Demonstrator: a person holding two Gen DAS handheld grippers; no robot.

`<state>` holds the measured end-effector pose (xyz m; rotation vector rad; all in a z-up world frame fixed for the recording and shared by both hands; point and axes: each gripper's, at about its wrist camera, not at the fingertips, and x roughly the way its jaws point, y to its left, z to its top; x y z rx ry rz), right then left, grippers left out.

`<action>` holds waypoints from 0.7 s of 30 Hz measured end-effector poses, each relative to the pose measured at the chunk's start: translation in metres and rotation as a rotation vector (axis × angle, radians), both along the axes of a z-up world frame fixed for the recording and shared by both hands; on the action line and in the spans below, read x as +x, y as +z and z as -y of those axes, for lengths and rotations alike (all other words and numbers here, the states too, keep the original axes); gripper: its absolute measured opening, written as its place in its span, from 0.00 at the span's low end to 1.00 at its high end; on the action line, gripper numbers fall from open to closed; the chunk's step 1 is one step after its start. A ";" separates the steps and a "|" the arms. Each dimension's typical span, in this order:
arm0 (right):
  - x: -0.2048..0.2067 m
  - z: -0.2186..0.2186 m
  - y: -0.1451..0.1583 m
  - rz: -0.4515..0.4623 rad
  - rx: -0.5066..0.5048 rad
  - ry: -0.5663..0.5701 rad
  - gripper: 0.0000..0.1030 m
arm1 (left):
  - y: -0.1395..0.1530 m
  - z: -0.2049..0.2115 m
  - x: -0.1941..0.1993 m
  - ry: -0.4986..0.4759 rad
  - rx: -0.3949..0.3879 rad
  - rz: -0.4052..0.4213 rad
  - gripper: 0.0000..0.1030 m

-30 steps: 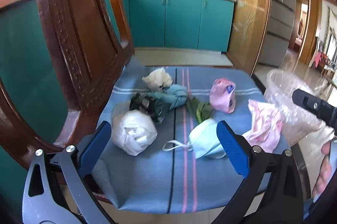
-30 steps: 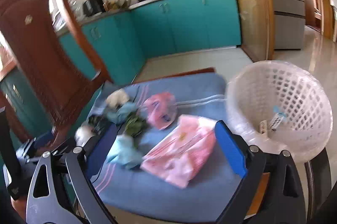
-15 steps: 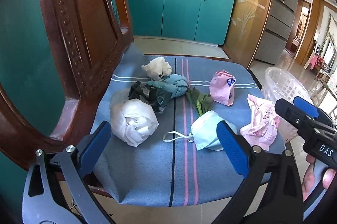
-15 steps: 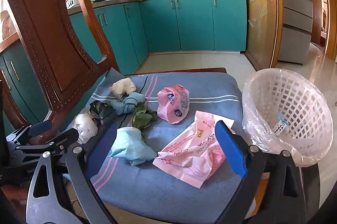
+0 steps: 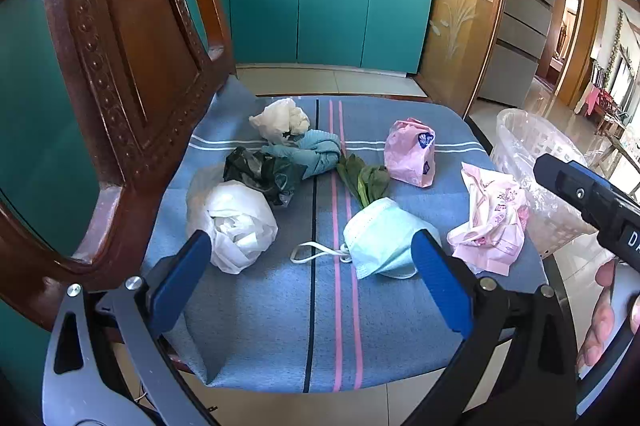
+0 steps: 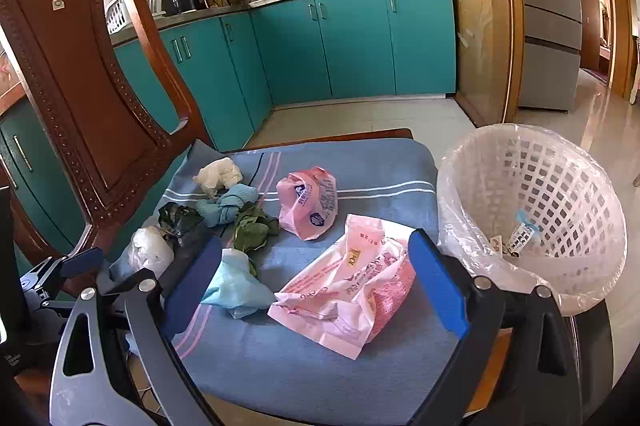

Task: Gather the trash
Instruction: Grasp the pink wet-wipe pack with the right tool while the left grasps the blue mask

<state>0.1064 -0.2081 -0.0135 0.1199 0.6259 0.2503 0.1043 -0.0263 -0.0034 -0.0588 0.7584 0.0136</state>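
Trash lies on a chair seat [image 5: 280, 326] under a blue striped cloth, nothing collected yet, so the step in hand reads as the first pick.

Left to right in the left wrist view:
- white plastic bag [image 5: 236, 222] at 9 o'clock of the pile
- dark bag [image 5: 256, 171] just behind it
- white tissue wad [image 5: 280, 119] at 12
- knotted blue cloth [image 5: 316, 153] touching the dark bag
- green leaves [image 5: 364, 177] at the centre
- blue face mask [image 5: 380, 236] at 6, ear loop trailing toward 9
- small pink bag [image 5: 410, 151] at 1
- flat pink wrapper [image 5: 494, 222] at 3
- lined white basket [image 6: 536, 209] off the seat edge, just beside the wrapper

How to do it well:
- Take the piece nearest the basket first.
- The wrapper is flat and crinkly, so pinch a raised fold or edge instead of pressing down on it.
- Lift clear of the rim before letting go; the liner looks loose.
- Grab the mask by its body; the loop looks likely to snag.

Pose:
- left hand-held gripper [image 5: 310, 268]: low at the near seat edge, jaws spread wide, holding nothing, framing the white bag and mask.
- right hand-held gripper [image 6: 316, 274]: jaws wide apart too, empty, aimed at the wrapper, above it and not touching.
- Fingers [image 5: 600, 326] of the person's hand show at the grip at 4 o'clock in the left view.
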 end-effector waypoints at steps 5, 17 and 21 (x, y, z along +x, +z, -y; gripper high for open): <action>0.004 0.001 -0.006 -0.034 -0.015 -0.024 0.89 | -0.004 0.007 0.001 -0.024 0.005 -0.008 0.97; 0.036 0.021 -0.054 -0.303 0.123 -0.098 0.90 | -0.037 0.060 0.033 -0.187 0.095 -0.074 0.97; 0.045 0.020 -0.067 -0.356 0.163 -0.111 0.90 | -0.045 0.059 0.044 -0.175 0.072 -0.102 0.97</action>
